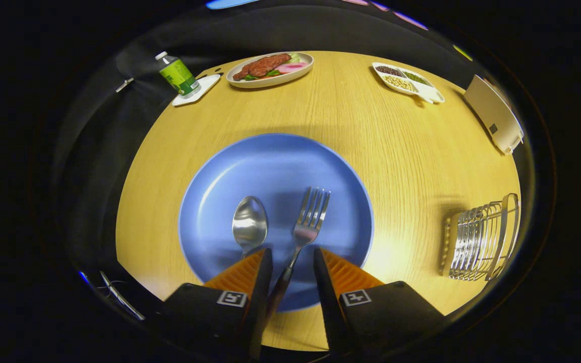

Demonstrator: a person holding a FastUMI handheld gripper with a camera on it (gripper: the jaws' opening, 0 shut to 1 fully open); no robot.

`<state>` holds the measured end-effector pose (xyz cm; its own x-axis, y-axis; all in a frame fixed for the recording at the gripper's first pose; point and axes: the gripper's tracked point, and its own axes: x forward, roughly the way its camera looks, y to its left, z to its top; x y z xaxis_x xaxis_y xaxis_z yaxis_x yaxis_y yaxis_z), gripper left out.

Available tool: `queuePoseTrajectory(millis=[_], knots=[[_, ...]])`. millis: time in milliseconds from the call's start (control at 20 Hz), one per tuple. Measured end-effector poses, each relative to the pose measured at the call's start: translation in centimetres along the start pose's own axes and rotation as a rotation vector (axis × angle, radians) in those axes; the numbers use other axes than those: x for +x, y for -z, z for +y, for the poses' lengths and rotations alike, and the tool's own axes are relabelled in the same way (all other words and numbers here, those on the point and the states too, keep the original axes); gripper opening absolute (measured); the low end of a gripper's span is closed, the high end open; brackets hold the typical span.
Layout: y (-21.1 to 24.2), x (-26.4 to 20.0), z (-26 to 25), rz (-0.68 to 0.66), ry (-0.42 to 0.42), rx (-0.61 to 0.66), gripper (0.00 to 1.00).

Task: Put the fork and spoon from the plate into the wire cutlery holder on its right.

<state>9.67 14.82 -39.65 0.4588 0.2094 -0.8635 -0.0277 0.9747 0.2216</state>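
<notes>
A blue plate (270, 161) lies on the wooden table just ahead of my fingers. On it a metal spoon (249, 223) lies to the left and a metal fork (308, 219) to the right, tines pointing away. My gripper (293, 252) is open low over the plate's near rim. The fork's handle runs back between the fingers, closer to the left one, with a gap to the right one. The left finger hides the spoon's handle. The wire cutlery holder (479, 239) stands on the table to the plate's right, apart from the gripper.
At the table's far side are a green-labelled bottle (179, 75) on a white coaster (195, 92), an oval dish of food (270, 68) and a divided white dish (407, 80). A white box (495, 113) sits at the far right edge, beyond the holder.
</notes>
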Motion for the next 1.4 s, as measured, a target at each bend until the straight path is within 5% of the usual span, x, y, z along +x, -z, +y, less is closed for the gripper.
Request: queuePoseTrajectory(millis=[150, 200, 300, 1000, 1400], knots=[[0.1, 0.2, -1.5, 0.023, 0.059, -0.006, 0.38], [-0.2, 0.0, -1.5, 0.028, 0.054, 0.009, 0.1], [0.0, -0.3, -0.9, 0.036, 0.01, 0.024, 0.07], [-3.5, -10.1, -1.0, -0.123, -0.167, 0.118, 0.06], [-3.0, -18.3, -7.8, -0.141, -0.131, -0.013, 0.06]])
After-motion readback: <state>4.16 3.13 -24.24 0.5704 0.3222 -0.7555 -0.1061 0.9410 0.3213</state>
